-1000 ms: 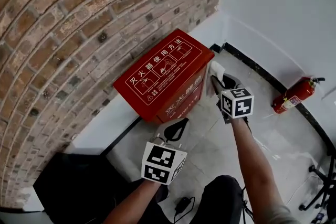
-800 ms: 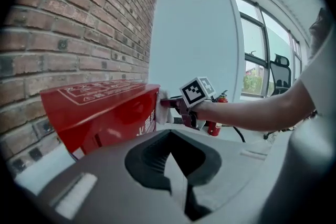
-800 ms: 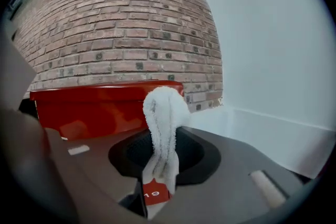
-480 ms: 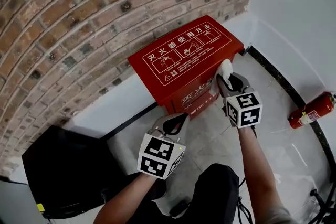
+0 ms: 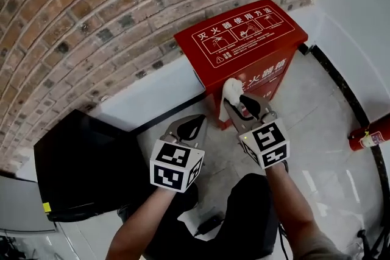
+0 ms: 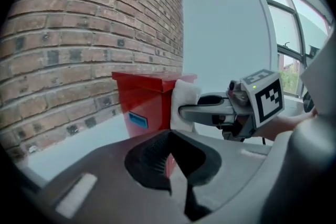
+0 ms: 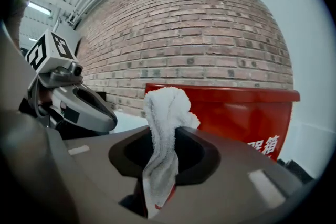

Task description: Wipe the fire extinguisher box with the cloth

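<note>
Brick wall (image 5: 91, 21) meets tiled floor; the red box (image 5: 244, 39) stands against it. Right gripper (image 5: 236, 103) pinches the white cloth (image 5: 231, 91) at the box's front face. Wiping seems barely started, with lid and sides still to do. Left gripper (image 5: 190, 126) is closed, empty, nearby.

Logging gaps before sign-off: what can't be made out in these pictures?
- Whether the cloth touches the box: head view, the right claw and the cloth itself cover the spot.
- Fire extinguisher: head view, cut off by the right edge.
- Small print atop the box: head view, too small.
- Box's foot: left gripper view, the left claw hides it.
</note>
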{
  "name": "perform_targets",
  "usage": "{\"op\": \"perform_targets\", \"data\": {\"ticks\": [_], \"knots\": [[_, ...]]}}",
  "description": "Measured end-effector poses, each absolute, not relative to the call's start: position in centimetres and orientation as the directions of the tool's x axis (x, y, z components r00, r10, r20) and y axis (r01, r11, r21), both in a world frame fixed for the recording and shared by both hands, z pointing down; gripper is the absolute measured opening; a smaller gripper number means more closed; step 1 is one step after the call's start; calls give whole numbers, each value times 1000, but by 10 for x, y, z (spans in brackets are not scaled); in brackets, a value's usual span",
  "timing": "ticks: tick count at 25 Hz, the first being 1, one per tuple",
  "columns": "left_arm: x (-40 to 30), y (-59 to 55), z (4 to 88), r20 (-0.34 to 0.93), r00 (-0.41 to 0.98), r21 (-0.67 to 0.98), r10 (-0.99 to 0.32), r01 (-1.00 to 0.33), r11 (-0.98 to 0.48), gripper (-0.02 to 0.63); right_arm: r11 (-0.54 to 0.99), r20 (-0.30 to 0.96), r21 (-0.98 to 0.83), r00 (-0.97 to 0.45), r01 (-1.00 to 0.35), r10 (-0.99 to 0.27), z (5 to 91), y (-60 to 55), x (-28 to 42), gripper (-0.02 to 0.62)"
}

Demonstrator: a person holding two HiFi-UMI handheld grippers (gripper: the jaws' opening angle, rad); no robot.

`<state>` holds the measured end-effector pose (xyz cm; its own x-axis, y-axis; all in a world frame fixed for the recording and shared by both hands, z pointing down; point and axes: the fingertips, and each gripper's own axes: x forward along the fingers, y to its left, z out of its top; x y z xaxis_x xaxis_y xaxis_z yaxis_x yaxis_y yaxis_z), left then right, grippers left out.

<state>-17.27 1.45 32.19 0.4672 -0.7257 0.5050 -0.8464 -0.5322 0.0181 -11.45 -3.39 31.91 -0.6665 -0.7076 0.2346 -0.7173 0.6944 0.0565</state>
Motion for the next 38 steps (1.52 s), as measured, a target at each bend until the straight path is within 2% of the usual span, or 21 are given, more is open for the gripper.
{"op": "perform_targets", "data": {"ticks": [6,10,15,30,35,38], "knots": [[-193,26,325,523,420,18,-742,-876,-483,0,827,225,29,-803,-561,-552,331,1,-157,121],[-187,30,334,541,422,12,-727,-869,-495,0,870,261,0,-840,-492,-475,362,16,-162,121],[-164,28,343,555,457,3,-695,-837,-548,0,792,303,17,-752,-610,-585,401,-24,-123,121],[-81,2,368,555,575,36,-601,-739,-673,0,533,297,72,-492,-843,-818,420,-137,57,123],[-61,-2,375,544,602,28,-585,-710,-704,0,414,305,58,-379,-908,-874,431,-169,116,121],[-59,0,386,556,599,16,-576,-701,-713,0,296,308,58,-265,-953,-914,438,-184,155,119]]}}
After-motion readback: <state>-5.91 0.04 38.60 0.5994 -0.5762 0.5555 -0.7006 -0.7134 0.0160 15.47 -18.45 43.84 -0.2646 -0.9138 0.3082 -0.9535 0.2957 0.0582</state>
